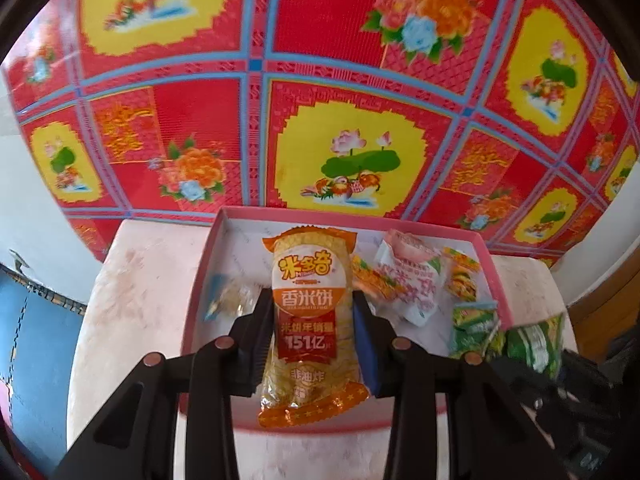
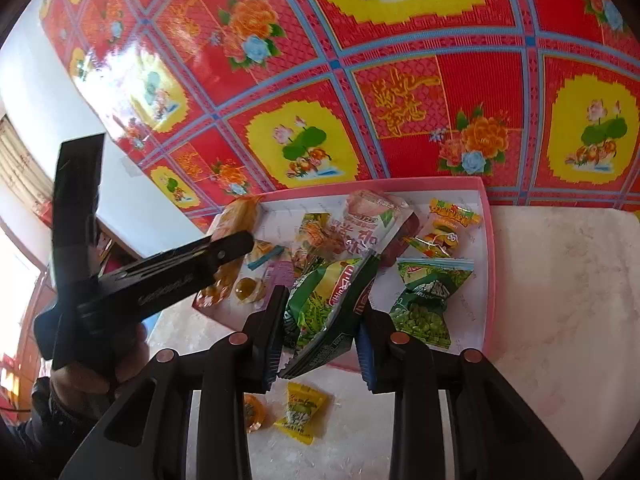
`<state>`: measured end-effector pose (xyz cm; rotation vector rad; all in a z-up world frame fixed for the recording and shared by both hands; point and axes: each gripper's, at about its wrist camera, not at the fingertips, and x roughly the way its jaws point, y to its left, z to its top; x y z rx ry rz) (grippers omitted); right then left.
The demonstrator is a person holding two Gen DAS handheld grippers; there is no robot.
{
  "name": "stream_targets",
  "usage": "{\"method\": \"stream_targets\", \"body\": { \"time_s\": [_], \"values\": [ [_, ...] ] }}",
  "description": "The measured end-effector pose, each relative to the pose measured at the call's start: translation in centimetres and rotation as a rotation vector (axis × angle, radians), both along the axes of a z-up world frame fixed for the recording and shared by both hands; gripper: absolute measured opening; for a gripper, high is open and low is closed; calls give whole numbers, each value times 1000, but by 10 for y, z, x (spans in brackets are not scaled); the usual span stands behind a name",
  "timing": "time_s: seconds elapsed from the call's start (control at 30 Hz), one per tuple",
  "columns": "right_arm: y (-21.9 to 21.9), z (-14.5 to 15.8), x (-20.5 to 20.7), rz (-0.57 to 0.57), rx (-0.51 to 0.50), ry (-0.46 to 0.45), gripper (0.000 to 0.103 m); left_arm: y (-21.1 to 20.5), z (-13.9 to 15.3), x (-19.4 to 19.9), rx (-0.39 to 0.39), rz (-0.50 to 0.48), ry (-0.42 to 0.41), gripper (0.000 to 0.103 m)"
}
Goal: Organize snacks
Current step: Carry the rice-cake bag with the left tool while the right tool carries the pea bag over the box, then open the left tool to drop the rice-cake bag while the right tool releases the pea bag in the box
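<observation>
My left gripper is shut on a long orange and yellow rice-cracker packet, which hangs above the left part of a pink-rimmed box. From the right wrist, the same packet shows over the box's left corner, with a dark finger of that gripper on it. My right gripper is shut on a green pea packet above the front rim of the box. Inside lie a white and pink packet, a second green packet and small orange-yellow packets.
The box sits on a pale marble-look tabletop beside a red patterned floor. A yellow candy and an orange jelly lie loose on the table in front of the box. A hand holds the left gripper.
</observation>
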<state>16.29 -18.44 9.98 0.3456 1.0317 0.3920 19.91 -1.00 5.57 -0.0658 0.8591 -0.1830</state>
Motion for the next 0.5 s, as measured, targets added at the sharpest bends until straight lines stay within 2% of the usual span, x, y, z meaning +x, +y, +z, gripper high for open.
{"method": "stream_targets", "body": {
  "time_s": [0.17,0.5],
  "values": [
    [0,-12,6,0,5,28,32,-7,-5,19,53,-14,-23,39],
    [-4,-22,18,-18,-19,36,32,-8,-24,44,51,-34,-9,39]
  ]
}}
